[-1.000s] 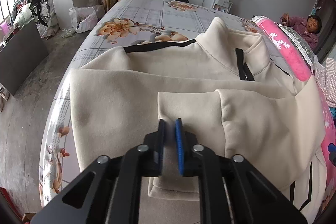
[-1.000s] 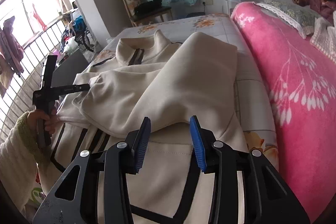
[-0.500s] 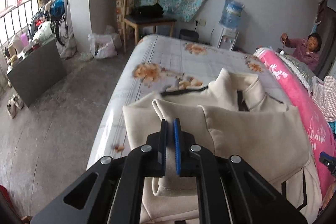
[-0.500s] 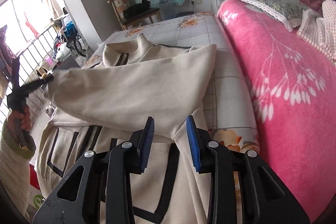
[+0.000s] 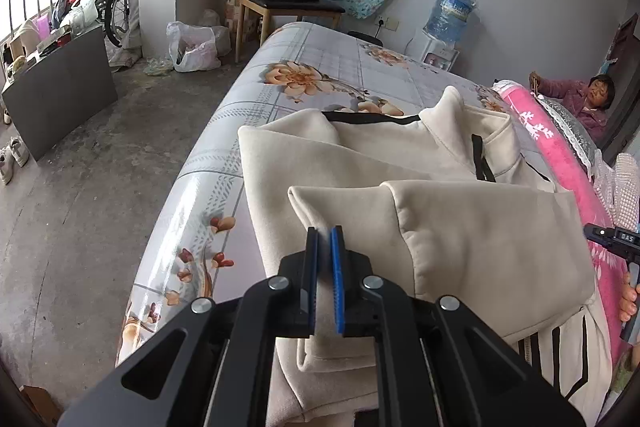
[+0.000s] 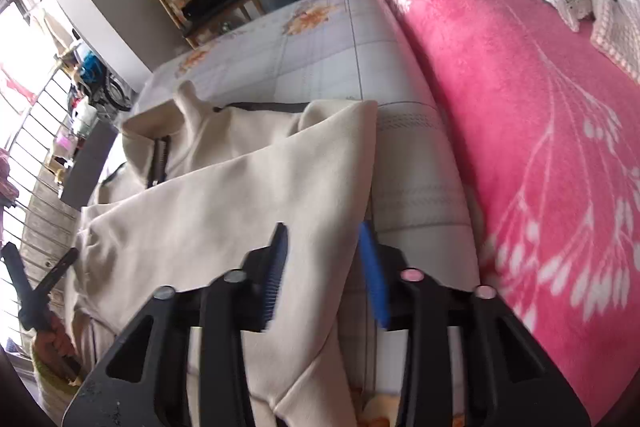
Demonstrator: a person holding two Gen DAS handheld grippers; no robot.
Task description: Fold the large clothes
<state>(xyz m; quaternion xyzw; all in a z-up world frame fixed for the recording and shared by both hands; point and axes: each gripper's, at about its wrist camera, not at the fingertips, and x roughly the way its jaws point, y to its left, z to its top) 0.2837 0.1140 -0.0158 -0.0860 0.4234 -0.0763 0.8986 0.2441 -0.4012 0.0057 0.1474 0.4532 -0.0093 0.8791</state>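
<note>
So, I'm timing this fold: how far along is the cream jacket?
Early. Done: the cream jacket lies on the bed, one sleeve across its front. In hand: the left gripper pinches that sleeve's cuff; the right gripper is closing around the jacket's side edge. Left: body folds.

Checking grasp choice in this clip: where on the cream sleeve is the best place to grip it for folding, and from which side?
Grip the sleeve at its cuff end, from the near bed edge: the cuff points that way and is a thick flat band, as the left gripper pinches it.
</note>
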